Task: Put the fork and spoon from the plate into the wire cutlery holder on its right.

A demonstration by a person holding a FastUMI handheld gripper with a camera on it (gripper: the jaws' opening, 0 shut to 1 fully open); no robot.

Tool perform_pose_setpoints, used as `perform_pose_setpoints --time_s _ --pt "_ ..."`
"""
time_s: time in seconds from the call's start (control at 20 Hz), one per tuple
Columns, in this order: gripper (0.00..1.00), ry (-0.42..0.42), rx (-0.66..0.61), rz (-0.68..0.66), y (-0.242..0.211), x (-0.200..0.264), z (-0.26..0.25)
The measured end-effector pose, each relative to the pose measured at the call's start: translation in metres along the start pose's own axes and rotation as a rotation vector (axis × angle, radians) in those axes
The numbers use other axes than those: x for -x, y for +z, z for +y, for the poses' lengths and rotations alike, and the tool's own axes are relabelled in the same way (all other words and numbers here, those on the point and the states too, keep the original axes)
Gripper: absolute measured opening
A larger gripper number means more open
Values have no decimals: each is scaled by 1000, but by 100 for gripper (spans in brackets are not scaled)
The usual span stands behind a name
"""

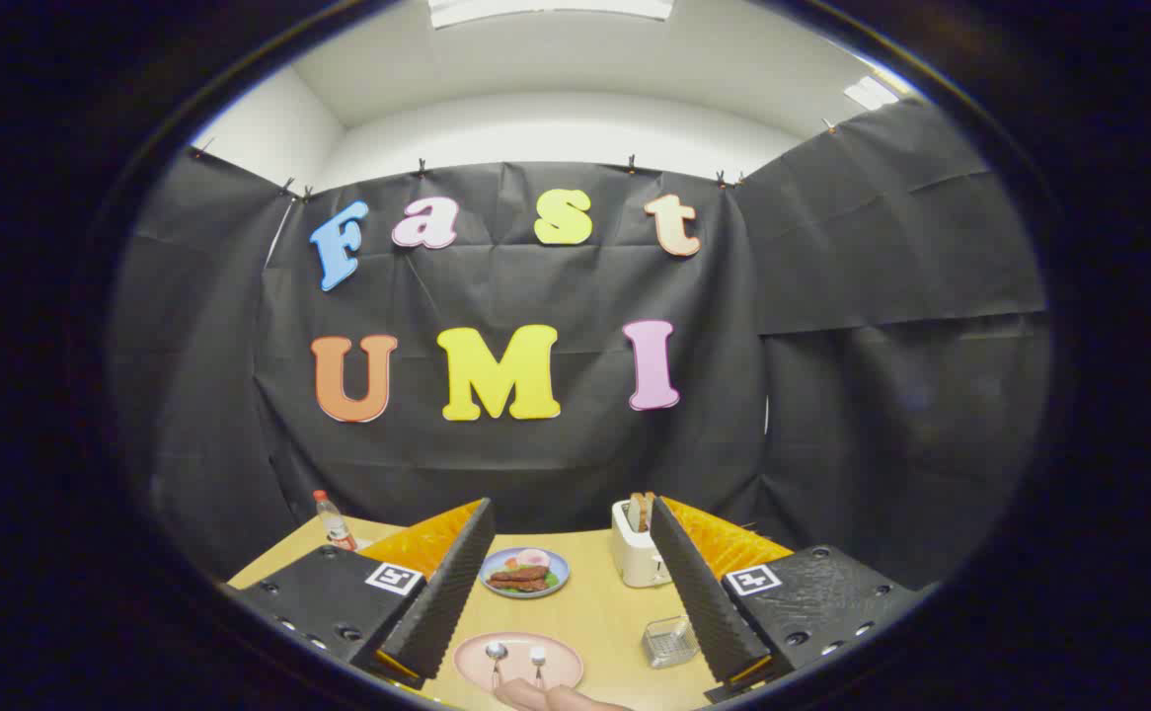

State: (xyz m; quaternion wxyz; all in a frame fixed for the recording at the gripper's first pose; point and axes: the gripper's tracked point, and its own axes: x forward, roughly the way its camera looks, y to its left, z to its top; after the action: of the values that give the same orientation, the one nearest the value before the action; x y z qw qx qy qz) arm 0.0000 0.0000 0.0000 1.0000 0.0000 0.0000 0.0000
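A: Hovering high, gripper [575,583] spread wide, pinching nothing. Pink plate [518,660] sits bottom centre between the fingers, spoon [496,656] left and fork [538,660] right on it.

B: Holder?

A: Wire cutlery holder [669,640] just right of the plate, touching nothing.

B: Risk?

A: Thin flat handles. A shallow pinch likely slips, or catches both together.

The gripper [569,583] hangs with its two fingers [437,602] spread wide apart, holding nothing. A person's hand [556,697] lies just below them.
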Motion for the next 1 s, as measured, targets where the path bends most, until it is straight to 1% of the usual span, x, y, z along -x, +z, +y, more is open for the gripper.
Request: perform_pose_setpoints --time_s 0.25,0.6,0.8,1.0 --pt "95 26 -3 25 7 0 6" --pt "95 35 53 49 3 -12 2" --pt "95 52 79 106 -25 -24 6" --pt "96 69 83 224 -81 -36 11"
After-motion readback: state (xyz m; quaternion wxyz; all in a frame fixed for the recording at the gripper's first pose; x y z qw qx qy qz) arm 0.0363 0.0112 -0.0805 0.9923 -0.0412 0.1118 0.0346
